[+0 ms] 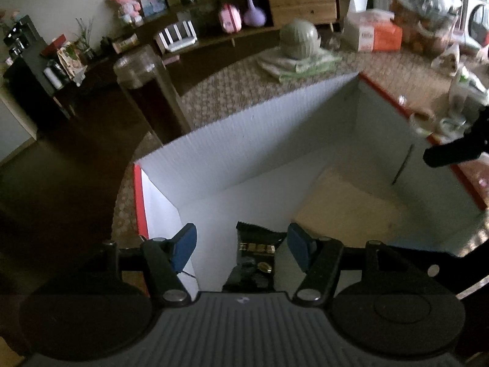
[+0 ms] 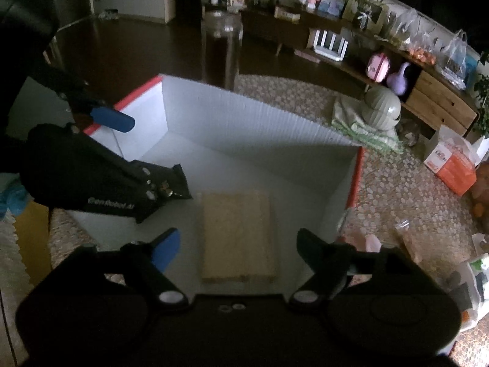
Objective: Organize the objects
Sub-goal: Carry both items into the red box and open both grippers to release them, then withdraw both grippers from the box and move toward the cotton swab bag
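A dark, glossy snack packet with gold print (image 1: 255, 250) lies inside a white corrugated box with red rims (image 1: 244, 150), against its near-left wall. It sits between the blue-padded fingers of the left tongs (image 1: 241, 244), whose pads stand clear of it on both sides: released, nothing grasped. In the right wrist view the same packet (image 2: 175, 183) pokes out from under the left tool's black body. On the box floor, well apart from the packet, lies a flat tan rectangular block (image 2: 238, 238), its material unclear through blur. The right tongs (image 2: 237, 247) hang above it, spread wide and empty. The box stands on a pale woven pebble-pattern rug (image 2: 397, 189). Beyond its far wall stands a tall clear cylinder with dark contents (image 2: 221, 52); to the right, a ribbed grey-green dome-shaped object (image 2: 382, 108) rests on folded cloth.
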{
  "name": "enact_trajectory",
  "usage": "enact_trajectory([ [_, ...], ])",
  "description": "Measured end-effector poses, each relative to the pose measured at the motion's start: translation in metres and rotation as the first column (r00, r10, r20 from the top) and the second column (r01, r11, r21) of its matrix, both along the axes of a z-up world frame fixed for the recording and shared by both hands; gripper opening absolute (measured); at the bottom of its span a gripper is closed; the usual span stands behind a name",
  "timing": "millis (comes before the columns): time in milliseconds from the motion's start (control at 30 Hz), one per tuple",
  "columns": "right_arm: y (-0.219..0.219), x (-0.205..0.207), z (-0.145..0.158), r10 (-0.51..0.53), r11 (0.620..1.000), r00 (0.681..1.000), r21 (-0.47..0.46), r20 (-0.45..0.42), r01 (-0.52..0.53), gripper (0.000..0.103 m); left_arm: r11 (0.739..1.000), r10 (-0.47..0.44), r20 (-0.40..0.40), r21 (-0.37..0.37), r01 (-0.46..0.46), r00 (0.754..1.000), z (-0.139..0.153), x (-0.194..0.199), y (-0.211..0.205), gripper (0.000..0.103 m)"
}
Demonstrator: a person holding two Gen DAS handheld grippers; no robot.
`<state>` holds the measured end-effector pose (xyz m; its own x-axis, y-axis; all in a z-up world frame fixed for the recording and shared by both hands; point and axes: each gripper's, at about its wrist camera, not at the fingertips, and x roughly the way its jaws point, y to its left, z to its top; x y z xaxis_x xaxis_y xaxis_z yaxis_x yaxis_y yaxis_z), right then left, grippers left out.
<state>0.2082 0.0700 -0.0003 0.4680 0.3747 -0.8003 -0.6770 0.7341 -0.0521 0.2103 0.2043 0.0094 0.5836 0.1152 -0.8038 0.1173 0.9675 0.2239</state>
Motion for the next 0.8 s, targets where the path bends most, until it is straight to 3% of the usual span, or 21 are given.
enact_trajectory([
  [333, -0.041, -0.031, 0.029, -0.005, 0.997, 0.999, 0.073, 0.043, 0.002, 0.083, 0.999, -0.008, 0.112, -0.038, 0.013, 0.994, 0.034, -0.037, -0.027, 0.065],
  [433, -0.054, -0.040, 0.037, -0.009, 0.994, 0.999, 0.105, 0.048, 0.004, 0.083, 0.999, -0.026, 0.140, -0.033, 0.030, 0.990, 0.041, -0.049, -0.037, 0.072],
  [733, -0.104, -0.062, 0.050, -0.030, 0.987, 0.997, 0.157, 0.072, 0.018, 0.085, 0.996, -0.053, 0.221, -0.062, 0.068, 0.974, 0.062, -0.083, -0.072, 0.073],
  [800, -0.118, -0.065, 0.052, -0.045, 0.985, 0.996, 0.170, 0.076, 0.032, 0.086, 0.995, -0.068, 0.241, -0.058, 0.084, 0.968, 0.066, -0.090, -0.083, 0.077],
])
